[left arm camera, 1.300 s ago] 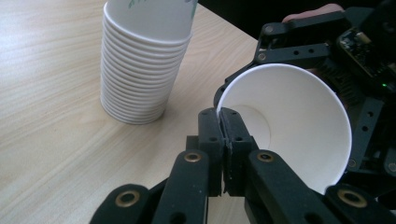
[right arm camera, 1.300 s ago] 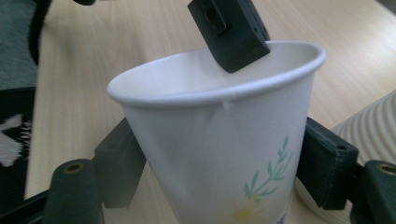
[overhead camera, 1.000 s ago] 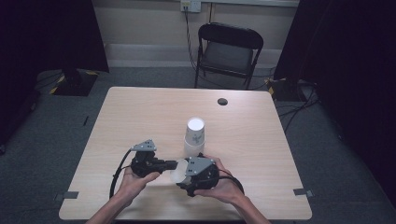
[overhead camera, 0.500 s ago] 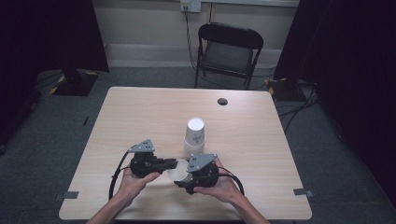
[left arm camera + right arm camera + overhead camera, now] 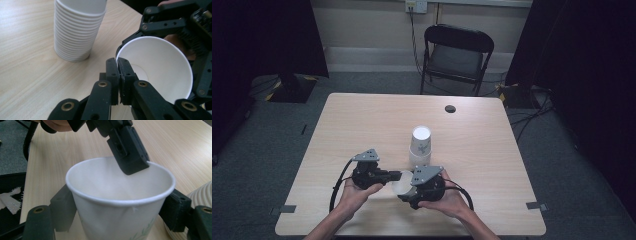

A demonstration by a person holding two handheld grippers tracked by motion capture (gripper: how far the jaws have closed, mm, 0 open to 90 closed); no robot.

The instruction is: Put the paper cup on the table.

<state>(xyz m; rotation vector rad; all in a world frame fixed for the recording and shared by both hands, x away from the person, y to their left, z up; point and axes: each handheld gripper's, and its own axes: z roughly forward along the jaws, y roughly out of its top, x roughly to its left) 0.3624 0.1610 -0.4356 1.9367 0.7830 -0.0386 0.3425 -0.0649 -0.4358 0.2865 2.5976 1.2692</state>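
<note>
My left gripper (image 5: 118, 75) pinches the paper cup (image 5: 160, 67) rim; my right gripper (image 5: 120, 215), jaws just reopening, clasps its body; pulling apart could crumple it.

One camera looks down from above; two close claw cameras share the cup (image 5: 160, 72).

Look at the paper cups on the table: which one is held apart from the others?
The single cup between the two grippers: the left gripper pinches its rim, the right gripper holds its sides. The others sit nested upside down in a stack.

The cup stack (image 5: 419, 145) stands just beyond both grippers; the table (image 5: 362, 120) elsewhere lies open.
</note>
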